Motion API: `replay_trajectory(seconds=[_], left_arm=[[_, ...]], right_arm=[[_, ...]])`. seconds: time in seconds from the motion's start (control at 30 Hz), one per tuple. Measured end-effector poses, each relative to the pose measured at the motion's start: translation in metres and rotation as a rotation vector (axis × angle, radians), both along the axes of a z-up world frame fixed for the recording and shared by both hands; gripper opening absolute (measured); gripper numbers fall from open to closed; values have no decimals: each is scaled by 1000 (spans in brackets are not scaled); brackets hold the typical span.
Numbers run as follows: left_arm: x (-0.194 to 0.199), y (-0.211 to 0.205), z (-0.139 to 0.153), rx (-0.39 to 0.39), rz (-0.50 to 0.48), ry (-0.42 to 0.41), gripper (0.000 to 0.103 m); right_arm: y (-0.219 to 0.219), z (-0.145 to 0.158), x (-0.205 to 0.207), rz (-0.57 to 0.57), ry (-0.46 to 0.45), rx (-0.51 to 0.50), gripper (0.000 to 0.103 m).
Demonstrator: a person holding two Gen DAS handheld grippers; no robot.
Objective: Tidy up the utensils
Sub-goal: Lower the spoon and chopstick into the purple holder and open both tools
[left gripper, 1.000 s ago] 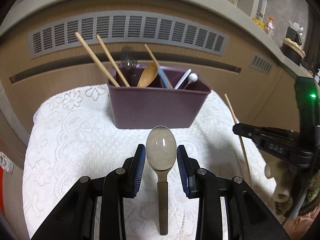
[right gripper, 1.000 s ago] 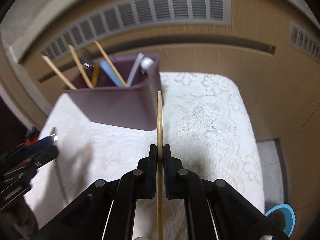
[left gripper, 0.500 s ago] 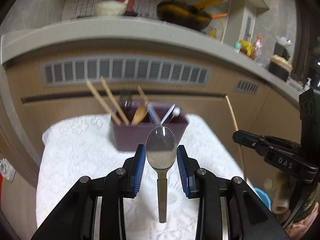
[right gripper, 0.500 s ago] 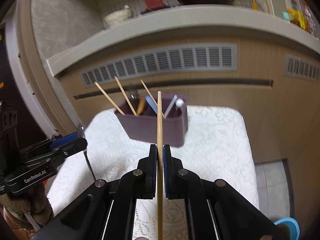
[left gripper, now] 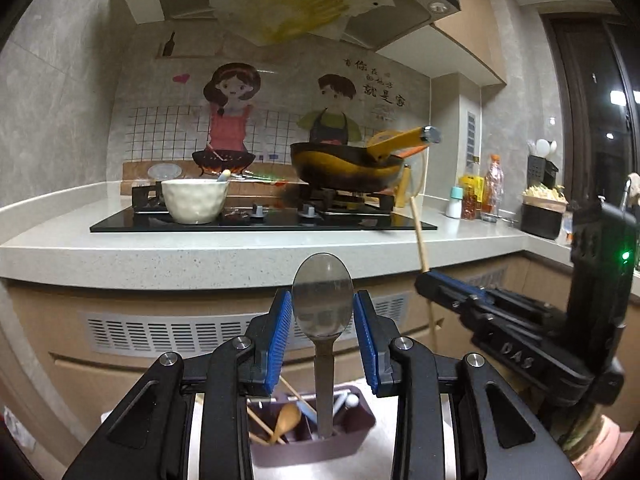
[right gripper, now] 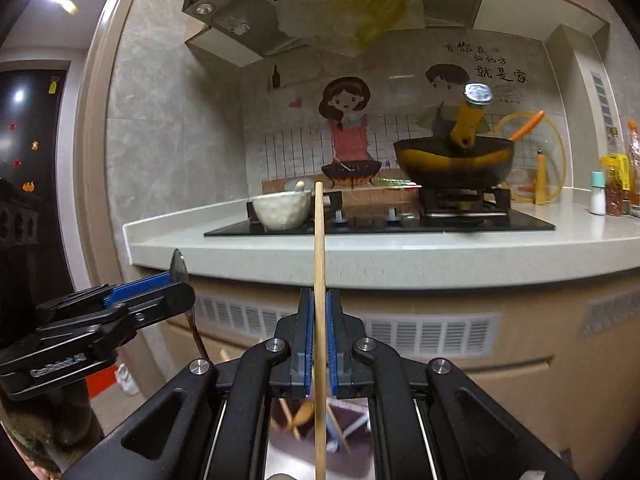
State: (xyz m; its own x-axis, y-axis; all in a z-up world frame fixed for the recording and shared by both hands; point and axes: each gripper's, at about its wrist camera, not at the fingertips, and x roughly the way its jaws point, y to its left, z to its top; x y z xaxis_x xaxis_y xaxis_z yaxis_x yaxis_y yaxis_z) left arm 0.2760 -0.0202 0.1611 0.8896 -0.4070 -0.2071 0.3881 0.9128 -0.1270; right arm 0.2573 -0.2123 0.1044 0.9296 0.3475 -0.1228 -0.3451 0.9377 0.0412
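I hold a shiny metal spoon [left gripper: 322, 306] upright between my left gripper's [left gripper: 322, 330] blue pads, its handle hanging over the dark purple plastic utensil box [left gripper: 316, 446] below. My right gripper [right gripper: 319, 330] is clamped on a pale wooden chopstick [right gripper: 319, 248], upright, before the grey kitchen counter [right gripper: 400, 256].
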Motion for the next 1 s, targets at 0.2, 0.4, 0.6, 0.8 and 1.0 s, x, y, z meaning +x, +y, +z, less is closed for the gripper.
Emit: replay_trajectory(seconds=[0.2,0.4,0.6,0.8,1.0], left_arm=[[61,7,-41,-2,23,93,33],[114,5,-101,-4,46,209,33],[137,1,-145,-7,34,310,33],[132,-3,-172,-18,30,393,44],[92,14,-164,-63,89,380,68]], right_arm=[[12,-31,61,4,23,-1,7],[15,-83,114,-15,120,-20,7],[20,-129,146,-47,207,-76,7],[24,-165,149,-45,321,-119,8],[16,-185,129,-41,455,-123,46]])
